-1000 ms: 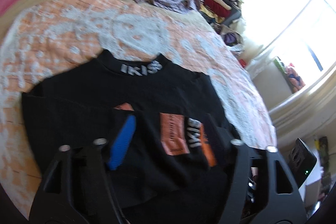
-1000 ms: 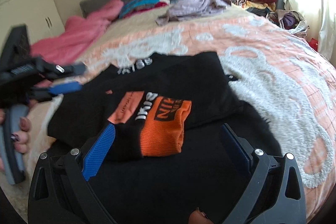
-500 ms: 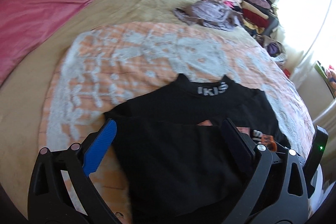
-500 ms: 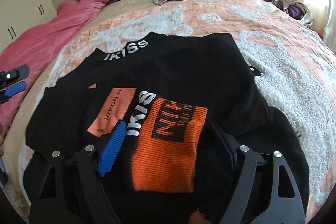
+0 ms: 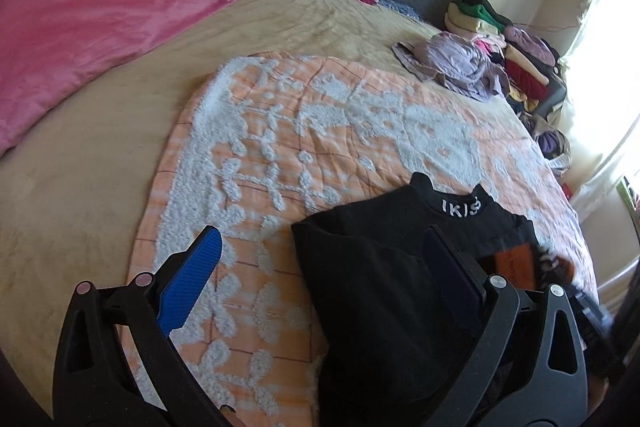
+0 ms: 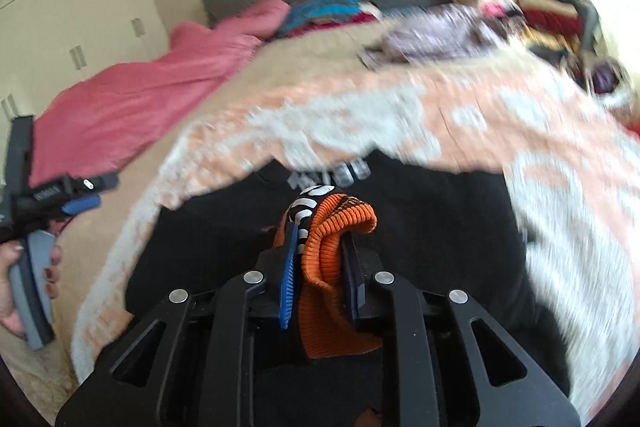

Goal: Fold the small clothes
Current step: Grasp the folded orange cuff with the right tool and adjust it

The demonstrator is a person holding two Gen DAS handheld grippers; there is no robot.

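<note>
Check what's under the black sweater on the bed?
The black sweater lies on an orange-and-white blanket, which rests on the beige bedsheet. Anything directly beneath the sweater is covered. The right gripper pinches its orange cuff.

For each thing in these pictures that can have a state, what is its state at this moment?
Right gripper: shut on the orange cuff.
Orange cuff: bunched between the fingers.
Left gripper: open, holding nothing.
Black sweater: lying on the patterned blanket, partly folded, collar away from the cameras.
Patterned blanket: spread flat on the bed.
Pink duvet: crumpled.
Lilac garment: unfolded heap.
</note>
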